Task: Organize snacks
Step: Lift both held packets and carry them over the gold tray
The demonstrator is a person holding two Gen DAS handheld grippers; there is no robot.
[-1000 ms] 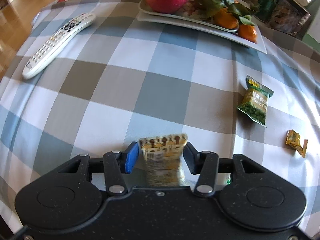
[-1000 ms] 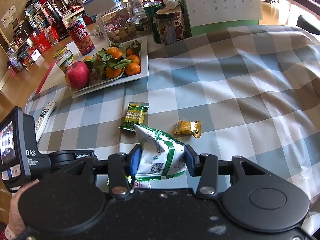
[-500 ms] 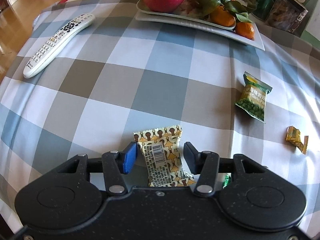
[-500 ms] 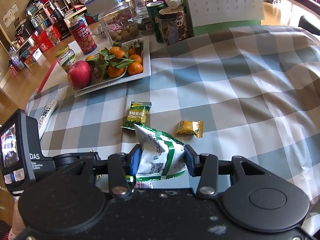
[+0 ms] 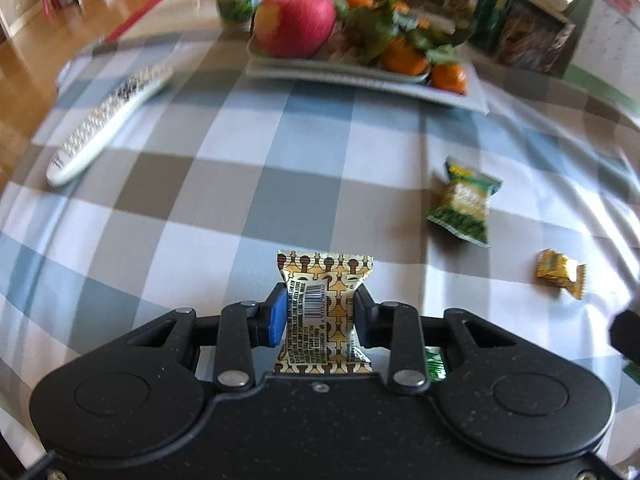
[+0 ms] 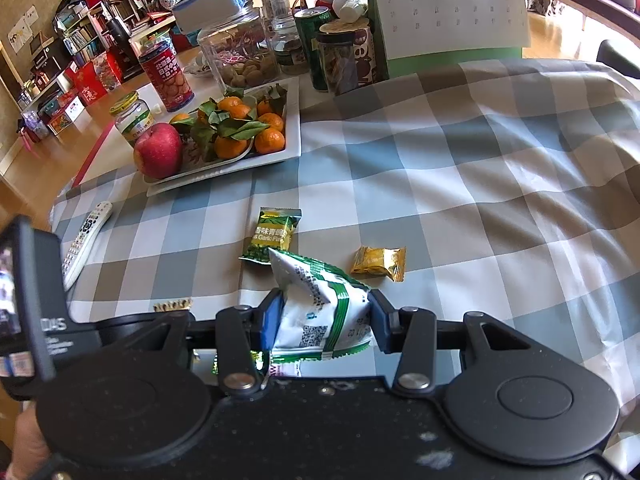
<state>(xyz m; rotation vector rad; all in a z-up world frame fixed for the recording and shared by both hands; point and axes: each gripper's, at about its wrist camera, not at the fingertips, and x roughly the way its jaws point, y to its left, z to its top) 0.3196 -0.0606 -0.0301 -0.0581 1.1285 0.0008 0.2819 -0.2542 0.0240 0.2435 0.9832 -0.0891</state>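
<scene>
A gold packet with a brown pattern and a barcode [image 5: 324,280] stands between the pads of my left gripper [image 5: 320,312]. The jaws are closing and both pads touch the packet's sides. It sits lifted a little over the checked tablecloth [image 5: 224,200]. My right gripper [image 6: 324,316] is shut on a white and green snack bag [image 6: 316,300], held just above the cloth. A green pea packet [image 5: 464,204] [image 6: 272,236] and a small gold candy [image 5: 560,272] [image 6: 378,262] lie loose on the cloth ahead.
A white remote [image 5: 108,120] [image 6: 86,240] lies at the left. A white fruit plate [image 5: 360,76] [image 6: 294,120] with an apple and tangerines stands behind. Jars, cans and a desk calendar [image 6: 448,4] crowd the far edge. Another green wrapper [image 5: 434,364] shows under my left gripper.
My left gripper's jaws have closed in on the gold packet and risen with it, with the view tilting up. The right gripper and its bag have kept still.
</scene>
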